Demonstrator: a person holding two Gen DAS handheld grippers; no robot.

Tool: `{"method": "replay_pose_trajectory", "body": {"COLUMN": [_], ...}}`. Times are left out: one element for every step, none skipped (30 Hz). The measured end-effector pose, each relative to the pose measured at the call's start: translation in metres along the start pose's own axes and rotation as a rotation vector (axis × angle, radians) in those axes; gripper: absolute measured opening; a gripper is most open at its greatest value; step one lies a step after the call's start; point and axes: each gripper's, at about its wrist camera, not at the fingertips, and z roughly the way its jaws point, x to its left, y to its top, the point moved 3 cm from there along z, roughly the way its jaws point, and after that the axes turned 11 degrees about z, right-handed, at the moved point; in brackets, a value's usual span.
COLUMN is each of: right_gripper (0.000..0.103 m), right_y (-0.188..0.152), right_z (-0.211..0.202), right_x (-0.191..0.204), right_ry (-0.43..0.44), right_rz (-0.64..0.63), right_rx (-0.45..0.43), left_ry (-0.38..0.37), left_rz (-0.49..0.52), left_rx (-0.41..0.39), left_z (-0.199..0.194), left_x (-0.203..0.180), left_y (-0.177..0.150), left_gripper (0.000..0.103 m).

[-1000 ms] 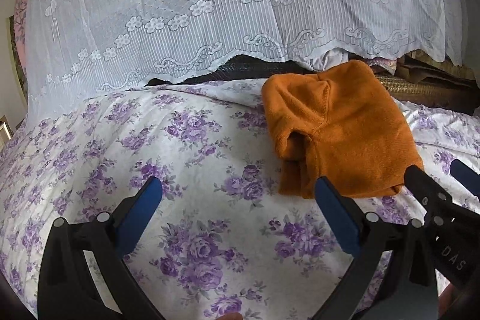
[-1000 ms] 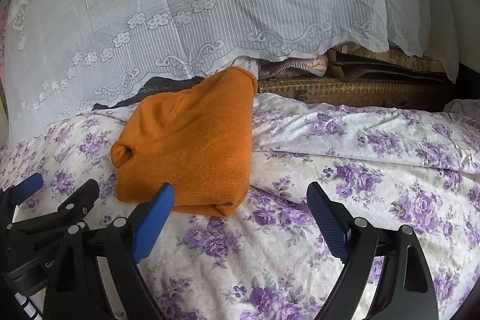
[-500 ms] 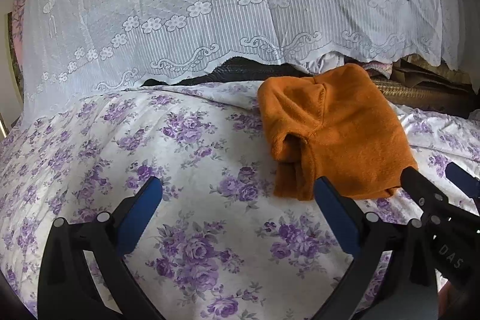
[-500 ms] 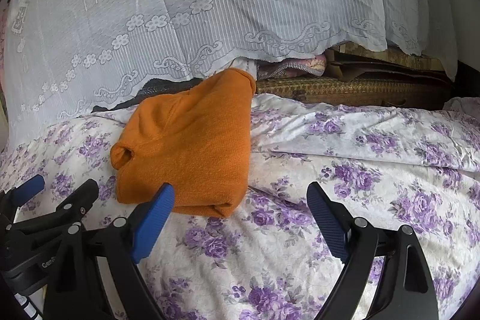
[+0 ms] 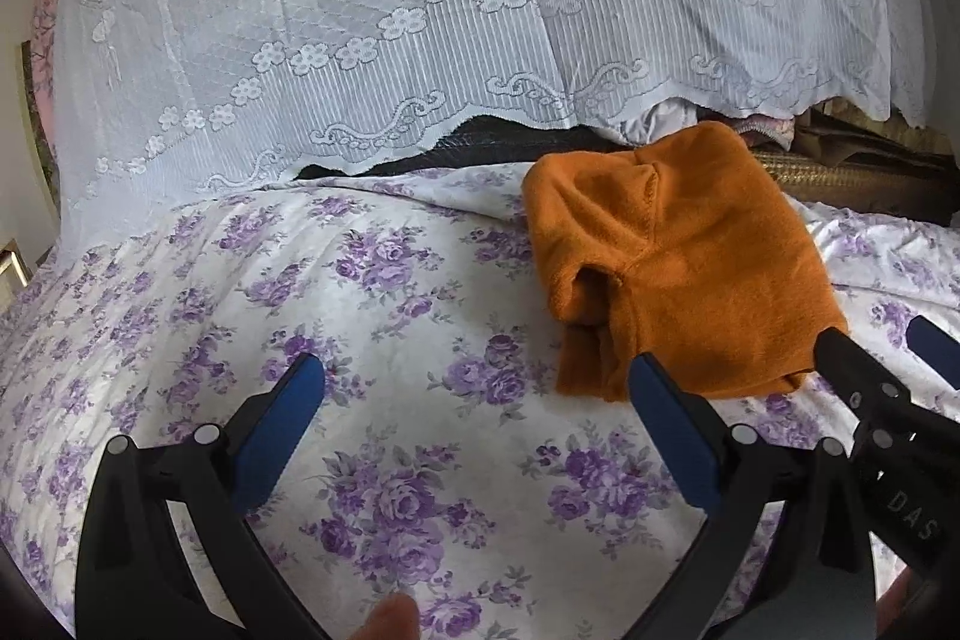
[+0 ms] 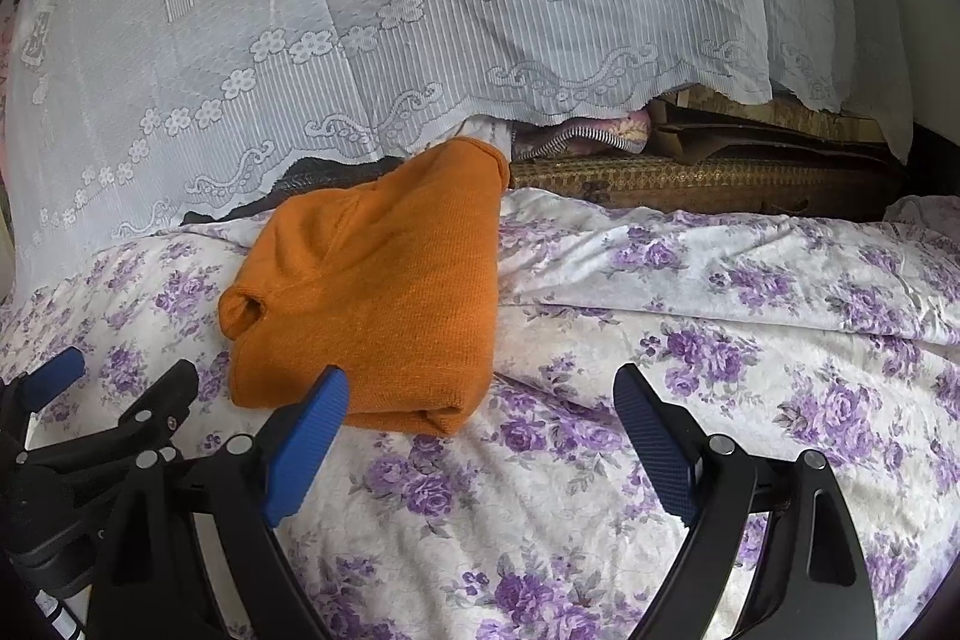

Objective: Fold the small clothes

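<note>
Your two views look across a bed covered by a white bedspread [image 5: 252,280] printed with purple roses, which fills the lower half of both pictures. Behind it hangs a white lace curtain [image 5: 480,10] with a flower border and scalloped hem, reaching down almost to the far edge of the bed. Under that hem, to the right, you can see a woven, golden-brown mat edge [image 6: 690,175] with a striped bit of fabric [image 6: 588,137] lying on it.

The orange knit garment [image 6: 384,292] lies folded on the bedspread toward the far edge, its thick folded edge nearest you and one sleeve opening facing left. Nothing is gripping it.

Your left gripper [image 5: 474,382] hovers above the bedspread with its blue-padded jaws spread wide and empty; the right pad shows in front of the garment's near left corner. Your right gripper [image 6: 480,394] is likewise wide apart and empty, its left pad overlapping the garment's near edge in the view. Each gripper shows at the edge of the other's camera, so they sit close side by side. A fingertip [image 5: 390,617] pokes in at the bottom of the left view.
</note>
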Motion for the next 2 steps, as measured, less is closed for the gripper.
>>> {"method": "replay_pose_trajectory", "body": {"right_gripper": [0.09, 0.09], "right_y": [-0.0003, -0.0001], "right_z": [-0.0002, -0.0005], "right_x": [0.0004, 0.0002], "right_ry": [-0.003, -0.003], "right_rz": [-0.001, -0.002], "right_rx": [0.0, -0.001], "left_ry": [-0.002, -0.001], "left_rz": [-0.001, -0.002], "left_rx": [0.002, 0.003], "left_z": [0.0002, 0.0003], "left_x": [0.0002, 0.0004], "left_y": [-0.0002, -0.0006], "left_gripper": [0.099, 0.099]}}
